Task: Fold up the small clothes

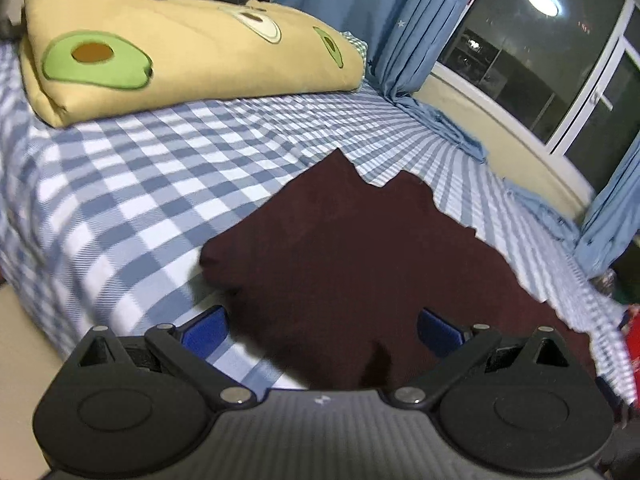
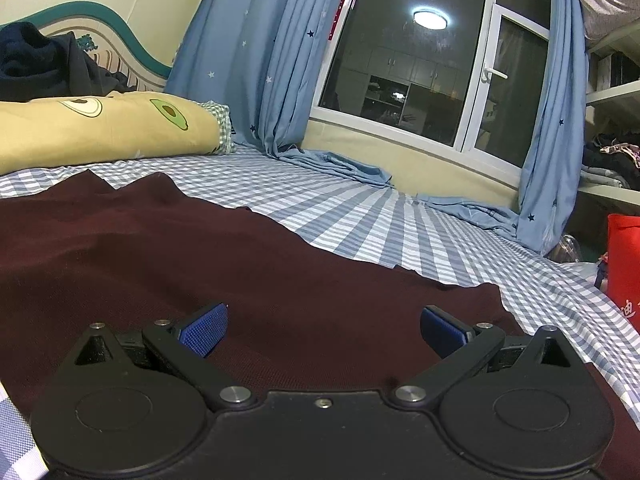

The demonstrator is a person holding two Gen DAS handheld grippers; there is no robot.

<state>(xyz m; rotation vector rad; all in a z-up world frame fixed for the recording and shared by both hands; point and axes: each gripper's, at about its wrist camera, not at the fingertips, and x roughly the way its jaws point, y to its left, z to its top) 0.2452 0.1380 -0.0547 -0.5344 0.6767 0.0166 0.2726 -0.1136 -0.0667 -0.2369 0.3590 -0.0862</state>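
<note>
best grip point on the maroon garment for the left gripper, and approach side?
Probably the loose corner of the maroon garment on the checked sheet. The cloth lies flat there with a free edge, so the open left gripper can slide in low from the sheet side, one finger under the edge, one on top.

One maroon garment (image 2: 168,240), one avocado-print quilt (image 1: 168,52), two curtains (image 2: 256,52).

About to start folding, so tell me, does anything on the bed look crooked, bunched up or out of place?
The maroon garment lies mostly flat on the checked sheet, but its far edge is jagged and rumpled. Nothing looks spilled or damaged.
</note>
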